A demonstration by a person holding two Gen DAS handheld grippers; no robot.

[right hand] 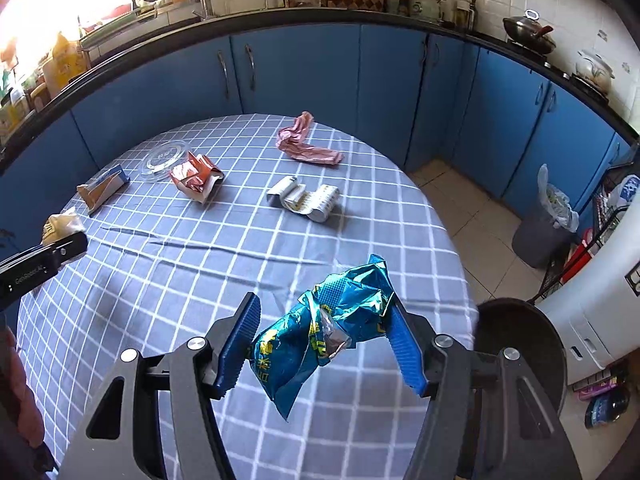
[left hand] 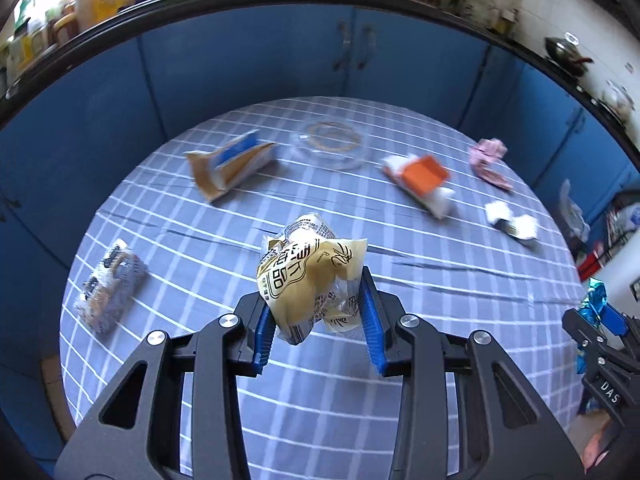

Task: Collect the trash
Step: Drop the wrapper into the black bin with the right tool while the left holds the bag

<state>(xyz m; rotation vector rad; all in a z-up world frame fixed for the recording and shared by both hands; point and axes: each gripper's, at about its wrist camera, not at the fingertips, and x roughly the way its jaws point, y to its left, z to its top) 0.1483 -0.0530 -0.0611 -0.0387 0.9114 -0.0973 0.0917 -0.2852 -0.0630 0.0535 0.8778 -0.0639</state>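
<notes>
Left hand-held gripper (left hand: 316, 316) clamping crumpled yellow plastic wrapper (left hand: 308, 276), right hand-held gripper (right hand: 324, 344) clamping crinkled teal foil packet (right hand: 332, 320); both lifting clear, next probably carrying to the black round bin (right hand: 520, 344).

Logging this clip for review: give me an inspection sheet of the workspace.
Surface: round table, blue checked cloth.
Job's things: yellow wrapper and teal wrapper, both held; pink wrapper, orange carton, white pack, torn box lying on the cloth.
Clutter: clear lid.
Grippers: left gripper and right gripper, each shut on its wrapper.
Cables: nothing seen.
Surroundings: blue cabinets; lined bin.
</notes>
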